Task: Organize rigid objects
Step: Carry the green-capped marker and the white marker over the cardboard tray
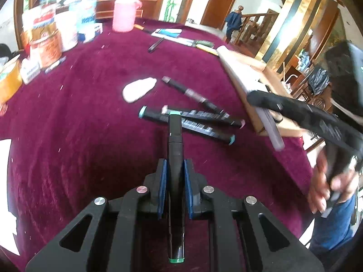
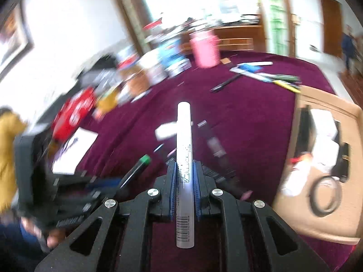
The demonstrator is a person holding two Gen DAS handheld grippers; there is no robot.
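My left gripper (image 1: pixel 175 170) is shut on a black marker with green caps (image 1: pixel 174 136), held above the maroon tablecloth (image 1: pixel 68 124). Just ahead lie two black markers (image 1: pixel 199 124), crossed, and a third dark pen (image 1: pixel 190 93) beyond them. My right gripper (image 2: pixel 185 176) is shut on a white tube-shaped pen (image 2: pixel 185 149); it also shows in the left wrist view (image 1: pixel 270 124), at the near corner of a shallow wooden box (image 1: pixel 247 74). In the right wrist view the box (image 2: pixel 329 215) lies to the right and holds white items and a black ring.
A pale pink eraser-like lump (image 1: pixel 139 88) lies left of the markers. Cans, boxes and a pink jar (image 1: pixel 123 14) crowd the table's far left. Pens and a booklet (image 1: pixel 168 32) lie at the far side. The right wrist view is motion-blurred.
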